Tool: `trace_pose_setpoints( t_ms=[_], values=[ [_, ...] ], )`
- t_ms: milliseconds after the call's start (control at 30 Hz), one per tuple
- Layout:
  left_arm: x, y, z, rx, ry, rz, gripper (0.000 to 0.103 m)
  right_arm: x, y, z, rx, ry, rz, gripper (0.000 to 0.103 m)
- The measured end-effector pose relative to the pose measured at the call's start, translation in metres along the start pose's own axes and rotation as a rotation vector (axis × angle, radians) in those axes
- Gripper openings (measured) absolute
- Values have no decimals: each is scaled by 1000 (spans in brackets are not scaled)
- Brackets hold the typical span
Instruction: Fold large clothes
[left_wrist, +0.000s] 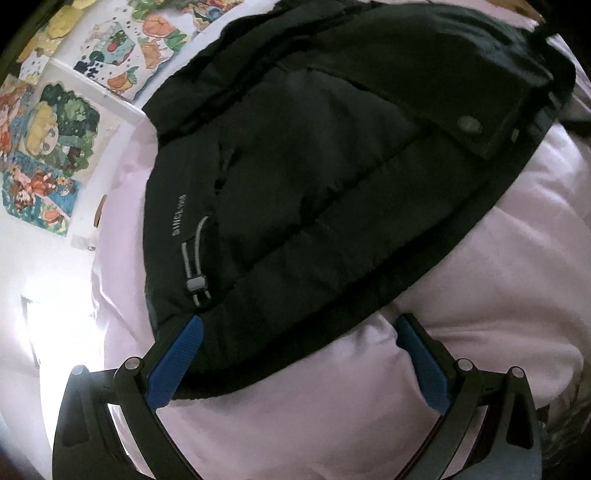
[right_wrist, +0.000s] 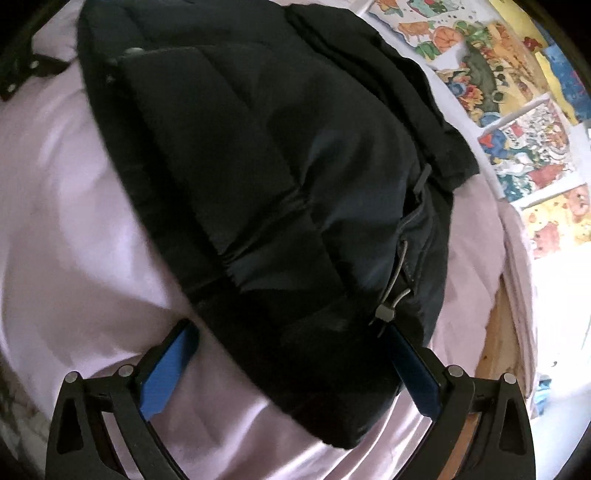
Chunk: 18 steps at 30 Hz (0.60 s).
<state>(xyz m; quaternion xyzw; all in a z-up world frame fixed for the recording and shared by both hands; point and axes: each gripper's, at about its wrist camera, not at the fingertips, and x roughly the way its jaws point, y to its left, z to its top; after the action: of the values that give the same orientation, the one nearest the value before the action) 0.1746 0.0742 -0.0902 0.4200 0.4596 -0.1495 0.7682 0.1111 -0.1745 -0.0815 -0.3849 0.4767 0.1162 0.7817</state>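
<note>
1. Left wrist view: black padded jacket (left_wrist: 332, 177) spread across the centre and upper right of the frame, lying on a pale pink bedsheet (left_wrist: 498, 288); hem corner reaching down to the lower centre.
2. Left claw (left_wrist: 299, 332) released, blue pads (left_wrist: 177, 365) wide apart at the bottom of the frame; left pad touching or just over the jacket hem, right pad over bare sheet; nothing gripped.
3. Grey drawcord with toggle (left_wrist: 195, 284) at the hem, just above the left pad; small pale lettering beside it, too blurred to read fully.
4. Flap with a round snap button (left_wrist: 469, 123) in the upper right of the frame.
5. Colourful cartoon pictures (left_wrist: 48, 147) on the white wall at the upper left.
6. Right wrist view: same jacket (right_wrist: 277, 184) filling the centre, running from upper left to lower centre over the pink bedsheet (right_wrist: 66, 240); hem edge hanging between the fingers.
7. Right claw (right_wrist: 291, 332) released, blue pads (right_wrist: 166, 369) spread at either side of the jacket's lower edge; contact with the fabric not certain.
8. Second drawcord toggle (right_wrist: 386, 312) just above the right-hand pad.
9. Cartoon pictures (right_wrist: 517, 147) on the wall at the upper right; wooden bed edge (right_wrist: 506, 332) at the right.
</note>
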Motion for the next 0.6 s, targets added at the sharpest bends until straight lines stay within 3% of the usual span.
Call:
trace_pose_setpoints(
  t_ms=[267, 367, 500, 600],
  values=[
    [4, -7, -2, 44, 1, 63, 102, -9, -12, -4, -6, -28, -224, 102],
    [3, -13, -1, 71, 7, 108, 102, -8, -22, -7, 17, -23, -212, 100],
    [4, -27, -1, 151, -8, 176, 102, -6, -26, -12, 31, -23, -141, 87],
    [13, -24, -1, 156, 10, 176, 102, -4, -18, -13, -5, -39, -153, 85]
  ],
)
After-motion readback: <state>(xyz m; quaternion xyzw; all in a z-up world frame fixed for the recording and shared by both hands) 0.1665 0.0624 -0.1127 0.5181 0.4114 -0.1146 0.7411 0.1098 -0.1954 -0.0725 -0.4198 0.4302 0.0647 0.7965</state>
